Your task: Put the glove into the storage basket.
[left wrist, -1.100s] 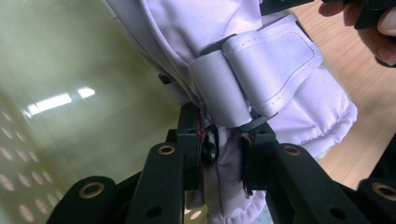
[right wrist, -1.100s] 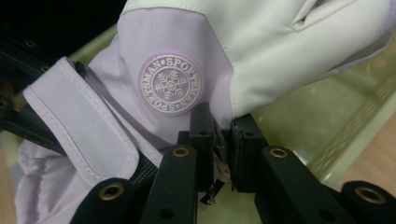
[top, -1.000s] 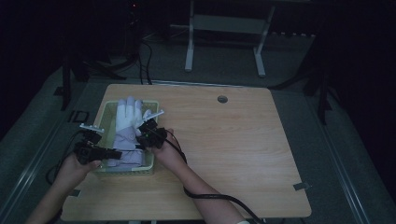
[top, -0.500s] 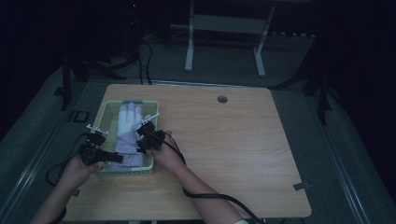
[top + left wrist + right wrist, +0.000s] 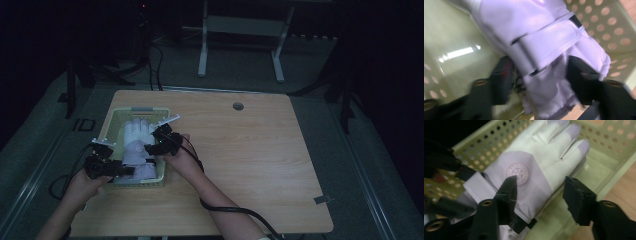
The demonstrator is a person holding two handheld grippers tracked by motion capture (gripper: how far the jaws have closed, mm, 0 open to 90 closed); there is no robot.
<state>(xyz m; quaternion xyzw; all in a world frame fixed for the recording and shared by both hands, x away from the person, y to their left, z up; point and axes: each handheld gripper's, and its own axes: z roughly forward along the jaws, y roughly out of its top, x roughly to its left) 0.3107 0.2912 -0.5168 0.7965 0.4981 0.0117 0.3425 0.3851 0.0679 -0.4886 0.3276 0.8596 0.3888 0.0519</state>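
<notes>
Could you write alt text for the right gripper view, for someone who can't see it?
A white and lilac glove lies in a pale green perforated basket, a round emblem on its back. The right tongs have just been opening, and their black jaws now stand apart over the glove's cuff end. Wooden table shows at the right.
</notes>
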